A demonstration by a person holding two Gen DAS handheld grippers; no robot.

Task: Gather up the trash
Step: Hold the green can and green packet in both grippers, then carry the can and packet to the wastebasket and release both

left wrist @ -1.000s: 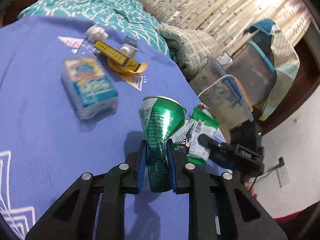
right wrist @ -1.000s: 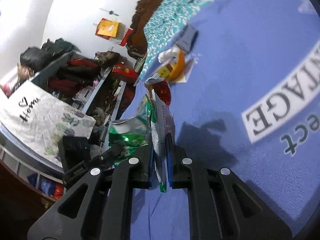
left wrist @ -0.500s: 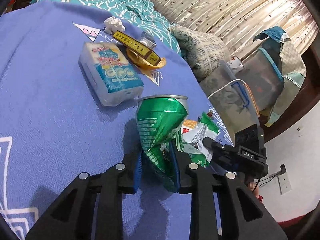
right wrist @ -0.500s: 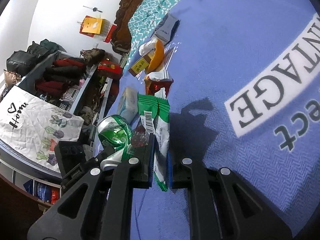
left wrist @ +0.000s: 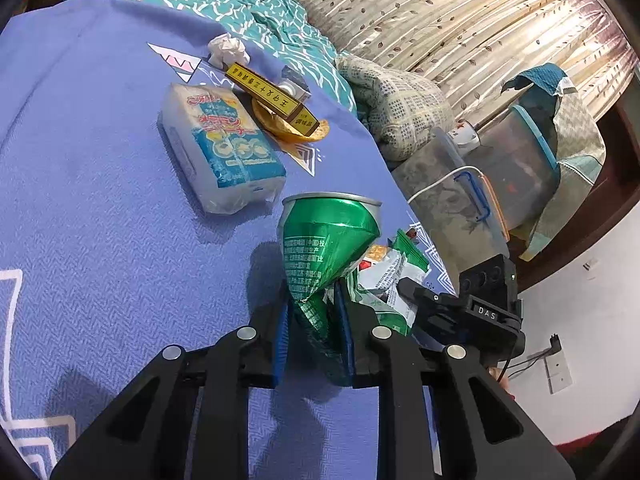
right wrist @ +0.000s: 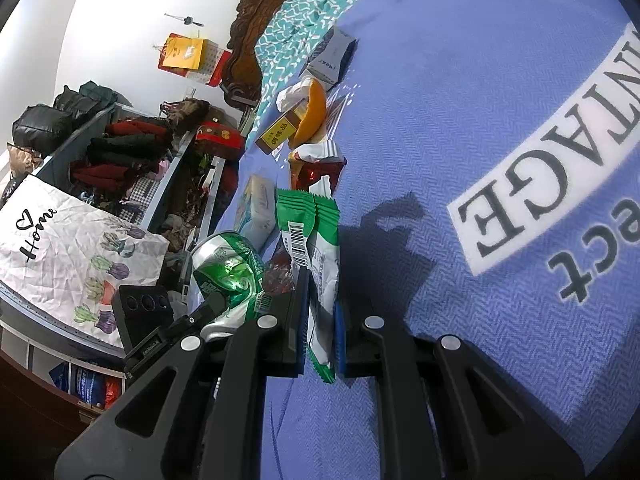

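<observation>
- Blue bedspread (left wrist: 100, 240) covers the bed I am working over, with a gold curtain (left wrist: 460, 20) behind it in the left view and cluttered shelves (right wrist: 132, 152) at the bed's edge in the right view.
- My landmark is the tissue pack (left wrist: 218, 148) lying flat on the spread.
- Just beyond the tissue pack sit more scraps: a yellow box (left wrist: 272, 94) resting across an orange peel (left wrist: 294, 132), and a crumpled paper ball (left wrist: 228, 49) further back.
- Nearer to me than the tissue pack, my left gripper (left wrist: 312, 316) is clenched on the waist of a crushed green can (left wrist: 324, 240), jaws nearly together, can top pointing away from me.
- My right gripper (right wrist: 320, 328) is clamped on a green snack wrapper (right wrist: 316, 240), pads pressed flat on its lower part; the wrapper stands up just beside the can.
- A red wrapper (right wrist: 316, 168) lies on the spread between the green wrapper and the peel.
- I judge the pickup step done for both items: each hand is full.
- Next I need to carry both to a bin, which I cannot see, keeping both grips tight, then return for the scraps behind the tissue pack.
</observation>
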